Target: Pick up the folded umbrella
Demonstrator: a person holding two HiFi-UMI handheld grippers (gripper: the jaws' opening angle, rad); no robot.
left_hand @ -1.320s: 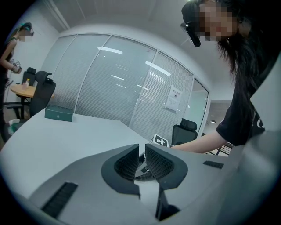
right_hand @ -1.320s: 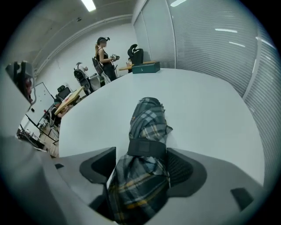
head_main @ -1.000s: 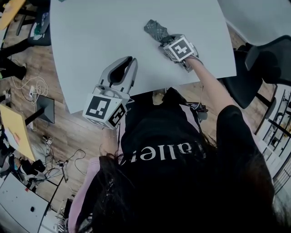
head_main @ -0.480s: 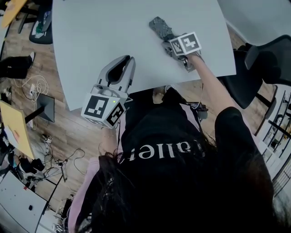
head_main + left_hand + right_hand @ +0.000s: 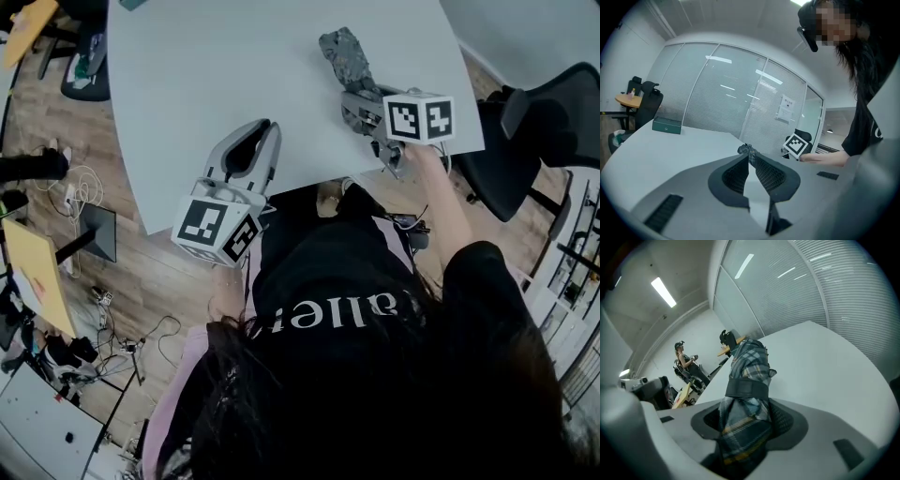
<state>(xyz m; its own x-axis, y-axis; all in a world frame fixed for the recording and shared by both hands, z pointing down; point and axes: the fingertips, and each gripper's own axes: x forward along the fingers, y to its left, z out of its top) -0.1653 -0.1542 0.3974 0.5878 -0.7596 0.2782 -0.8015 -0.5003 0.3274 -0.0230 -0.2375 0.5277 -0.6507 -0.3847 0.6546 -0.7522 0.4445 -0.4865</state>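
Observation:
The folded umbrella, grey plaid with a dark strap, is held off the white table and tilts up and away. My right gripper is shut on its lower end. In the right gripper view the umbrella fills the space between the jaws of the right gripper and sticks out past them. My left gripper rests near the table's front edge, shut on nothing. In the left gripper view the tips of the left gripper meet, with the umbrella small beyond them.
A green box lies at the table's far side. A black office chair stands to the right of the table. Cables and a yellow board lie on the wooden floor at the left. A person stands far off.
My right gripper has closed on the umbrella, rolled and risen, lifting the umbrella off the table. The left gripper has stayed where it was.

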